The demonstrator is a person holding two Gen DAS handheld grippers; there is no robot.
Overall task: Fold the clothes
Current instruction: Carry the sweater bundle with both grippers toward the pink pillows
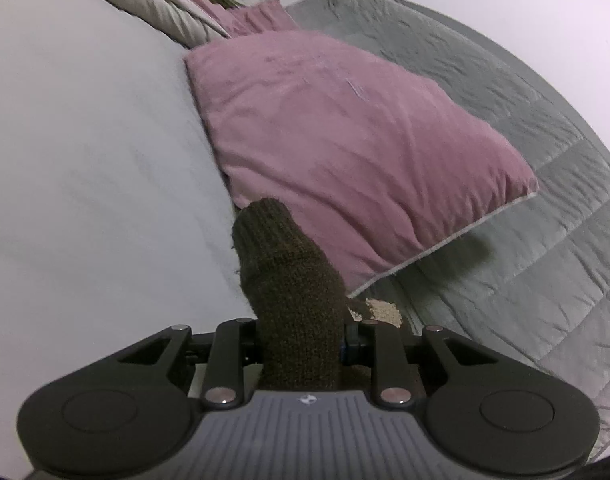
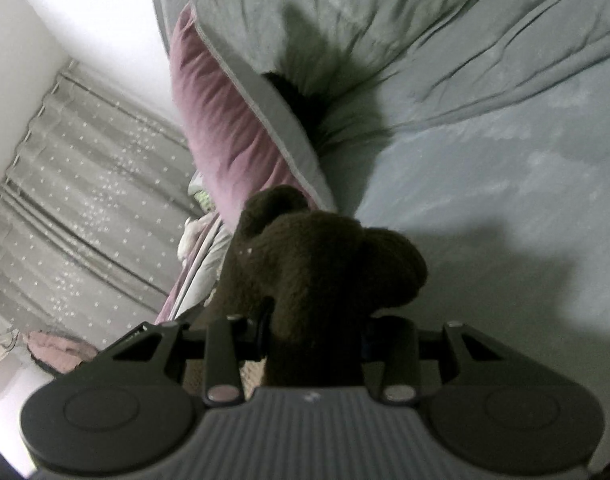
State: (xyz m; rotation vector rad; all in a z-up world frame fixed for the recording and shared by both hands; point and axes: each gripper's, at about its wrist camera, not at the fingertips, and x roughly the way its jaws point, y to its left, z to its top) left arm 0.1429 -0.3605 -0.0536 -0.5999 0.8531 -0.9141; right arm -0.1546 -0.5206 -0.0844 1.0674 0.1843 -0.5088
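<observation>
The left gripper (image 1: 301,340) is clamped on a dark brown knitted garment (image 1: 289,280); a ribbed portion, possibly a cuff or sleeve end, projects forward past the jaws and stands above the bed. The right gripper (image 2: 313,336) is clamped on a thicker, bunched portion of what appears to be the same brown knit (image 2: 325,264), which bulges over the jaws and hides the fingertips. In both views the garment is held off the surface, above a grey quilted bedspread (image 1: 525,240), close to a mauve pillow (image 1: 345,140) that leans against the pale headboard (image 1: 85,160). A patterned curtain (image 2: 85,200) hangs at the side of the room. The garment is not yet spread flat, so the fold is judged to be at an early stage. Risks from this position: the left grip covers only a narrow strip of knit, and tension between the two hands could pull it free. The right grip holds several layers, so an uneven release could drop the garment in a heap. The pillow occupies part of the laying area; lowering the garment too near it could leave one edge draped over the pillow and distort the fold line. Loose knit may also stretch under load.
</observation>
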